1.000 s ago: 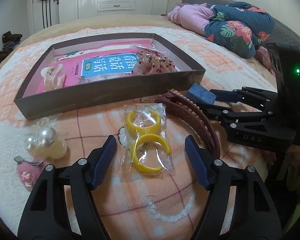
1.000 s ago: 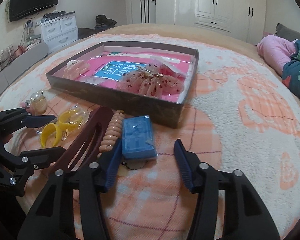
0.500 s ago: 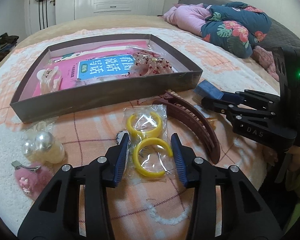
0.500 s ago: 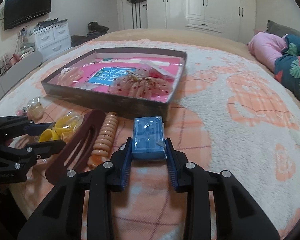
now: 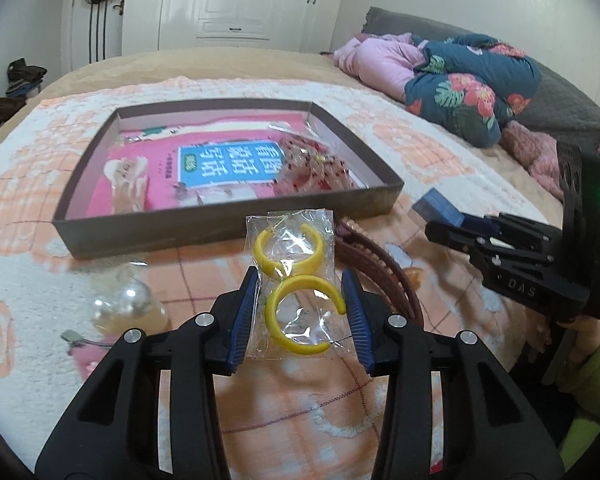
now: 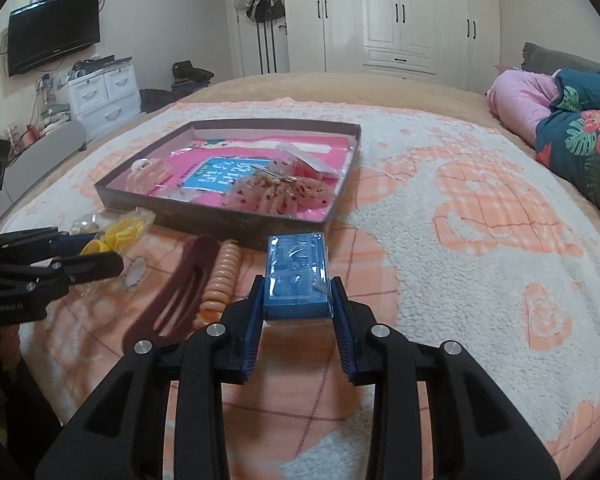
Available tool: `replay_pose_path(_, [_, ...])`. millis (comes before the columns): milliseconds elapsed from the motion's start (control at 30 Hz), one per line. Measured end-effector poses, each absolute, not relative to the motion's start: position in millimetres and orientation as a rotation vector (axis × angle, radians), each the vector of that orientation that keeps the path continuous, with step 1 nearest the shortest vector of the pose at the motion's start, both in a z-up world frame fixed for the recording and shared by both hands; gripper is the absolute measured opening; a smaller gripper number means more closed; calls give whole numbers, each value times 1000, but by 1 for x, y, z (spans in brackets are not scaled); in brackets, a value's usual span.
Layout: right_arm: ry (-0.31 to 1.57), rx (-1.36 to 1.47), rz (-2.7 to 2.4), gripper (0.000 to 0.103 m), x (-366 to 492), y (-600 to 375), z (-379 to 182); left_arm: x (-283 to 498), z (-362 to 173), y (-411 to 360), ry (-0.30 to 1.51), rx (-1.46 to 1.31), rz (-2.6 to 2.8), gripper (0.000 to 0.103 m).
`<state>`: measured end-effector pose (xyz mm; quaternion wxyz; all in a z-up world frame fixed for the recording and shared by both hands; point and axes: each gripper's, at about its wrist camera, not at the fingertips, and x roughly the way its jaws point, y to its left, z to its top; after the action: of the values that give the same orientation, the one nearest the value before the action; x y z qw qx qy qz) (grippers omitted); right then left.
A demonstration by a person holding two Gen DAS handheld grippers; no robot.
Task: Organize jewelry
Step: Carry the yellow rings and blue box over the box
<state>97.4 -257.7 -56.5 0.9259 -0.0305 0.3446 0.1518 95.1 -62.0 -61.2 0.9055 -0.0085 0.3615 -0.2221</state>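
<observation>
Left wrist view: the left gripper (image 5: 300, 314) fingers (image 5: 242, 320) are pinching a clear bag of yellow hoops (image 5: 294, 280) at lower centre; the right gripper (image 6: 296, 320) fingers are clamping a blue box (image 6: 296, 276).

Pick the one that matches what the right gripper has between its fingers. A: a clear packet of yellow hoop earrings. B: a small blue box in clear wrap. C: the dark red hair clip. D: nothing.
B: in the right wrist view the right gripper is shut on the blue box, its pads pressing both sides; the dark red hair clip lies apart on the blanket.
</observation>
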Motion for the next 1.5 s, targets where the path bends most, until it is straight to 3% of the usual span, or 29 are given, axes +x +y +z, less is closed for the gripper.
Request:
replay_pose_path(867, [616, -107, 442, 31, 103, -193, -17, 109, -28, -7, 643, -142, -362, 33])
replay_pose_path(1500, [541, -92, 409, 31, 153, -192, 8, 158, 5, 3, 591, -171, -304, 33])
